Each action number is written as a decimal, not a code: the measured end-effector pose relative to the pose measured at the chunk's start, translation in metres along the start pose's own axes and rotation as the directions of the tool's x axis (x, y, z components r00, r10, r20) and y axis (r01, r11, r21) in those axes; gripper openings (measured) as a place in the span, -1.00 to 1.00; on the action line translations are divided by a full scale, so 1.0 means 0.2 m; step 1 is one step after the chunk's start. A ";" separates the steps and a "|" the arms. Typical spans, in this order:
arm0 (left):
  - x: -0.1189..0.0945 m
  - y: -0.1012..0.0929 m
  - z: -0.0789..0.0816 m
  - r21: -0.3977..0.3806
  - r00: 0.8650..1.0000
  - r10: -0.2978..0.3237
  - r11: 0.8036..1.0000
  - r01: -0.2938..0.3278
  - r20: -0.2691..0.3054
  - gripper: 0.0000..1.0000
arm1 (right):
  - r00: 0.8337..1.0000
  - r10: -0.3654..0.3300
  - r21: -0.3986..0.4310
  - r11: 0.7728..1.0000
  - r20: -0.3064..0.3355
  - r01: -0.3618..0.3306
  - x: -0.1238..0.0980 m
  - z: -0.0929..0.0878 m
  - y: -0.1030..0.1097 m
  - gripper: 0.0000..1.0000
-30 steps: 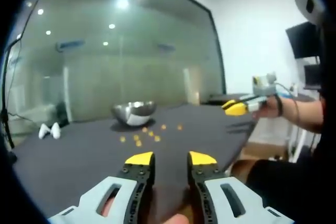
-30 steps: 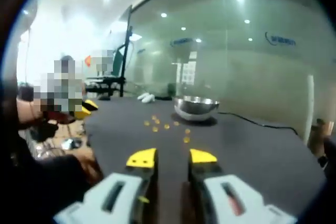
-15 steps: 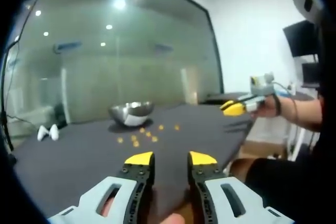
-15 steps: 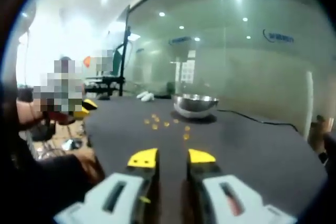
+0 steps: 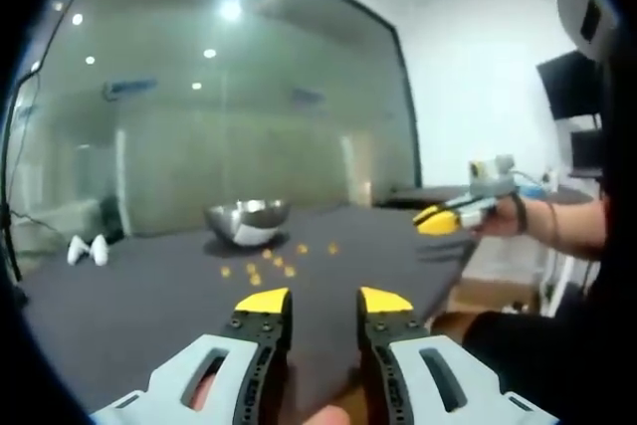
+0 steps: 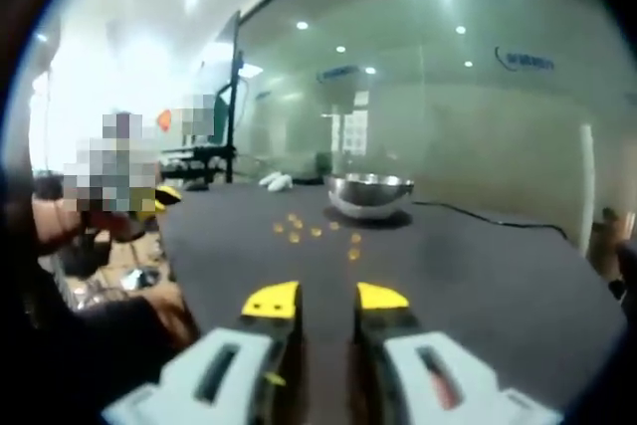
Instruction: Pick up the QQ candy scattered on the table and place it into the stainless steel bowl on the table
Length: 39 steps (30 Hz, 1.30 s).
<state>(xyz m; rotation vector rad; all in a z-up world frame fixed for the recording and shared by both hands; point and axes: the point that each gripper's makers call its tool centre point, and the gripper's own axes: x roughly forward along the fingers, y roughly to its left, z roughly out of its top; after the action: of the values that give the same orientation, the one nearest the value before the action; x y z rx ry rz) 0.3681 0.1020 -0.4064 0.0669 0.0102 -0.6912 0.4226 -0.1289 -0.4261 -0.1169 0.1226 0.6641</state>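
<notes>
- In the left gripper view, you are holding the left gripper low over the near edge of the dark grey table, its yellow-tipped fingers standing apart with nothing between them.
- The shiny stainless steel bowl is sitting upright further along the table, well apart from your fingers.
- The small orange QQ candies are lying scattered on the table just in front of the bowl, between it and your gripper.
- A small white object is resting near the table's far left edge, in front of the large glass wall.
- Your other hand is reaching in from the right, holding the right gripper out above the table's right corner; you cannot tell from here whether its fingers are parted.
- In the right gripper view, you are pointing the right gripper across the table, its yellow-tipped fingers spread and gripping nothing.
- The bowl is standing ahead, slightly right of centre, with the candies strewn on the table in front of it.
- A dark cable is trailing across the table to the right of the bowl.
</notes>
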 end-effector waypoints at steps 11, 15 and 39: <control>0.01 0.03 -0.04 0.050 0.999 0.012 0.999 -0.010 -0.031 -0.44 | 1.000 -0.003 0.041 0.999 -0.009 0.003 0.05 -0.02 -0.05 -0.57; 0.01 0.04 -0.05 0.051 0.999 0.013 0.999 -0.011 -0.034 -0.44 | 1.000 0.007 0.030 1.000 -0.020 -0.007 0.09 -0.02 -0.05 -0.57; -0.06 0.03 -0.03 0.043 1.000 -0.010 0.999 0.012 -0.029 -0.43 | 0.983 0.115 0.059 0.992 -0.143 -0.107 0.59 -0.13 -0.15 -0.55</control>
<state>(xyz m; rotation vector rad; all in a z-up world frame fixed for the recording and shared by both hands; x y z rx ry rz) 0.3626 0.1143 -0.4121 0.1187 0.0234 -0.7014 0.5313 -0.0856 -0.4672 -0.1102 0.2883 0.7634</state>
